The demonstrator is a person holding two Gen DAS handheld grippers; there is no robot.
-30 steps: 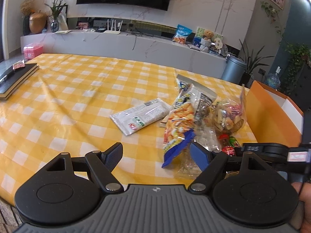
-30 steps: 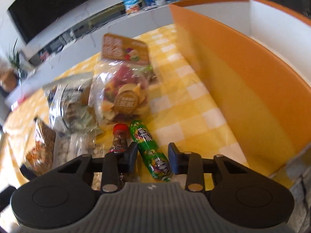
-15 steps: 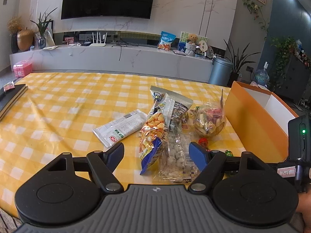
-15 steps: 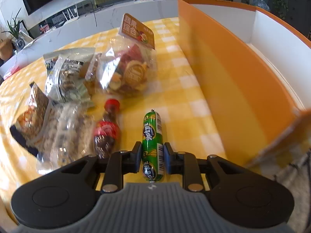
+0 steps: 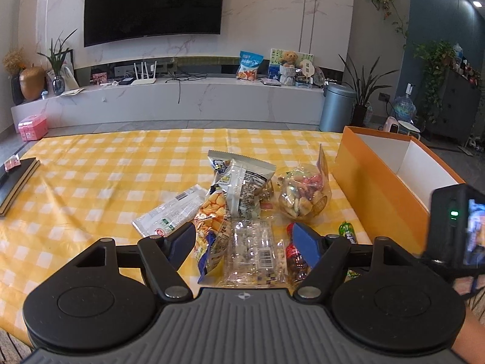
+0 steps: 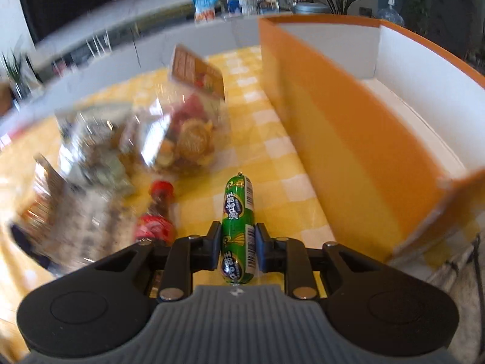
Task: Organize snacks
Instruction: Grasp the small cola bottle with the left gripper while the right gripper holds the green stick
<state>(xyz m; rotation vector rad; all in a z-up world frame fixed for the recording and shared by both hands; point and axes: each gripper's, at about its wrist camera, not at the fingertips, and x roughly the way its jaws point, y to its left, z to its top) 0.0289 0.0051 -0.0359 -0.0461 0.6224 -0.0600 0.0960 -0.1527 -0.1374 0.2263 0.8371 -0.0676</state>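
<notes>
My right gripper (image 6: 238,236) is shut on a green sausage stick (image 6: 238,212), which points away between the pads, just left of the orange box (image 6: 348,151). Its green tip (image 5: 347,230) also shows in the left wrist view. My left gripper (image 5: 242,236) hovers over the snack pile with its jaws wide and closing, pressing on nothing. Beneath it lie an orange chip bag (image 5: 212,221), a clear bag of white pieces (image 5: 257,248) and a small red-capped bottle (image 5: 295,257). Beyond them sit a silver bag (image 5: 242,182), a white wrapper (image 5: 169,212) and a round bag of mixed snacks (image 5: 303,197).
The orange box (image 5: 379,188) with a white inside stands open at the table's right end. A dark book (image 5: 15,182) lies at the left edge of the yellow checked cloth (image 5: 91,182). The right hand's device (image 5: 454,227) is close on the right.
The right gripper's jaws shut on the green sausage stick, now pointing straight ahead. The left gripper drew back and rose, so the pile looks farther away, and its jaws narrowed a little.
</notes>
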